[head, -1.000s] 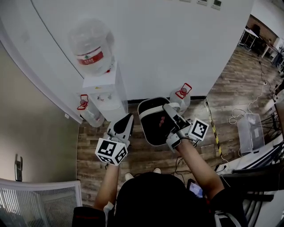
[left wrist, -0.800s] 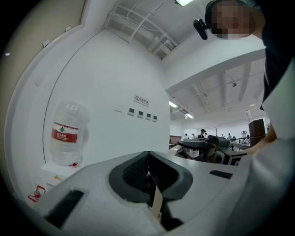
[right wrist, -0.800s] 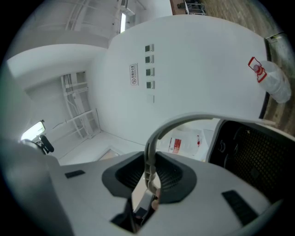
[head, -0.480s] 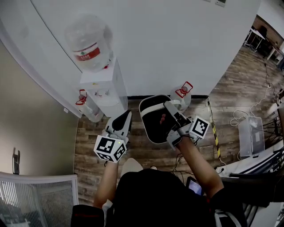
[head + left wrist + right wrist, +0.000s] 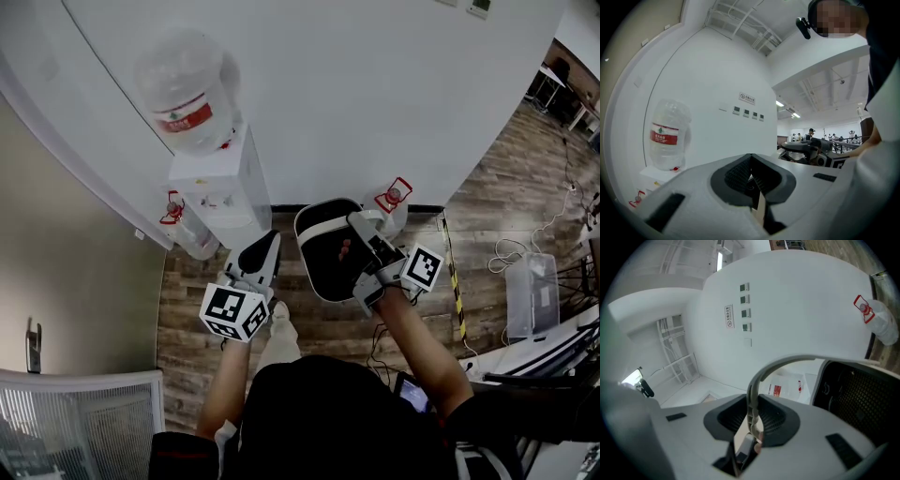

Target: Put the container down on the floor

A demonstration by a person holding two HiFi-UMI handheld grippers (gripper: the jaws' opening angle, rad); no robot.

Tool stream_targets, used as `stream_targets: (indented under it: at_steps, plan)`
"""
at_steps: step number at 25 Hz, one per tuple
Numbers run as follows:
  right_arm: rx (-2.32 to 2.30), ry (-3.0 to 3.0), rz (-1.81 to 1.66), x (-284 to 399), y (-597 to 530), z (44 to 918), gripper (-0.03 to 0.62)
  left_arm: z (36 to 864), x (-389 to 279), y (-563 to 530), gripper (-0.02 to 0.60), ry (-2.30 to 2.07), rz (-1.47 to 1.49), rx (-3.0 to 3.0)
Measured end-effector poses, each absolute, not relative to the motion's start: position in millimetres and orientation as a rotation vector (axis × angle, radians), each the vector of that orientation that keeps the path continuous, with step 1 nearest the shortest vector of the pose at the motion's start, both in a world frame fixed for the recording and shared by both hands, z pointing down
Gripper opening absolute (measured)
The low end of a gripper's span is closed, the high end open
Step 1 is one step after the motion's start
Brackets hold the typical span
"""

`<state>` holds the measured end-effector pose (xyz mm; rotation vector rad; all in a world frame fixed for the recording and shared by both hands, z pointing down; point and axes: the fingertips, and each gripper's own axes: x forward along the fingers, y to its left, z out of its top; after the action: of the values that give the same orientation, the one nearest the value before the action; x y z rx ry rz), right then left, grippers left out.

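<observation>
At ten o'clock of the head view stood the water dispenser (image 5: pixel 220 187). The left gripper (image 5: pixel 267 246) hung at about eleven o'clock from the person's body, its jaws together on nothing and free of the load.

Just beside it, at twelve to one o'clock, the container (image 5: pixel 323 267) hung above the wooden floor (image 5: pixel 309 328), a dark bin carried by its grey handle (image 5: pixel 780 363). The right gripper (image 5: pixel 358 225) had that handle pinched between its jaws at a middling gap.

To set it down well, the grip probably needed to hold while the arm lowered the bin straight and level, clear of the shoe (image 5: pixel 278 314) at six o'clock of it and the water jug (image 5: pixel 389 202) at two o'clock. Release seemed wise only once the base sat flat.
</observation>
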<state>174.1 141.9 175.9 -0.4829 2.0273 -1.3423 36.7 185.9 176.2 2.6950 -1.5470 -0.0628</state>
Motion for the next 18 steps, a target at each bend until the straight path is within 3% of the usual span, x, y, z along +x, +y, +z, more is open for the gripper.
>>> stream_targets:
  at_steps: [6,18]
  plan:
    - [-0.479,2.028,-1.324,172,140,171,0.086,168,29,183,0.018,-1.559,-0.048,2.720]
    - [-0.558,2.000,-1.328,94,18,164,0.086,164,-57,57,0.018,-1.487,-0.053,2.719]
